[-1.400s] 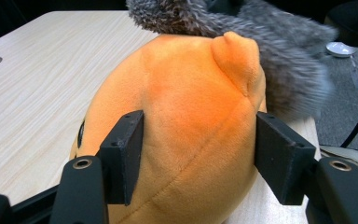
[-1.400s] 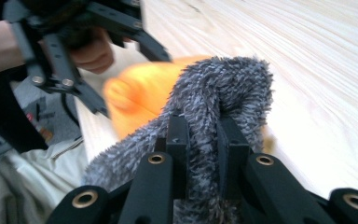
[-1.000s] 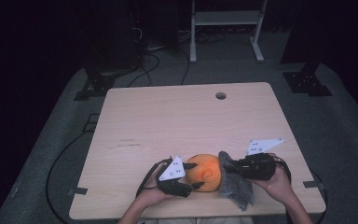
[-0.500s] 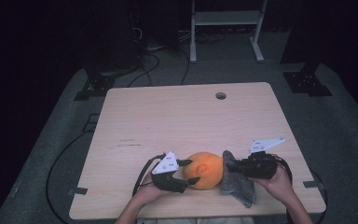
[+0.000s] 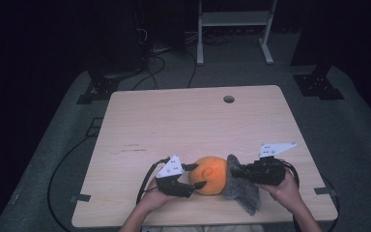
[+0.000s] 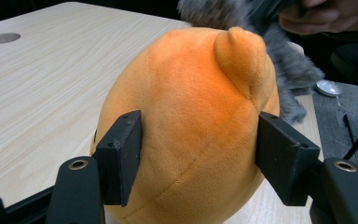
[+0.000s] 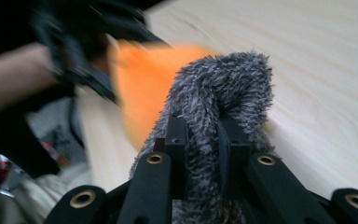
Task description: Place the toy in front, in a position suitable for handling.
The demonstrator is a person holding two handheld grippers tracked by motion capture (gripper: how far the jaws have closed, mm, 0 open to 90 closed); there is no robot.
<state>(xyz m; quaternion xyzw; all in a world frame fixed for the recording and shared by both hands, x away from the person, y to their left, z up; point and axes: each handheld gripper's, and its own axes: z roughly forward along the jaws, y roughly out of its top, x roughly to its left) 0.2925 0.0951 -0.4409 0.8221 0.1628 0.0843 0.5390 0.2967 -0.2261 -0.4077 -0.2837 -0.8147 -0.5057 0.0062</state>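
A round orange plush toy (image 5: 212, 174) rests on the wooden table (image 5: 183, 121) near its front edge. My left gripper (image 5: 197, 176) is shut on the toy's left side. In the left gripper view both pads (image 6: 121, 158) press into the orange plush toy (image 6: 191, 116). A grey fuzzy cloth (image 5: 244, 193) hangs against the toy's right side. My right gripper (image 5: 234, 170) is shut on its upper fold. In the right gripper view the jaws pinch the grey cloth (image 7: 223, 88), with the blurred orange toy (image 7: 149, 79) behind it.
A round cable hole (image 5: 228, 99) lies near the table's far edge. Cables trail from both grippers over the front edge. A white metal stand (image 5: 232, 19) and dark equipment stand on the floor beyond the table.
My left gripper has shifted slightly to the left along the toy. The toy, the grey cloth and my right gripper have stayed in place.
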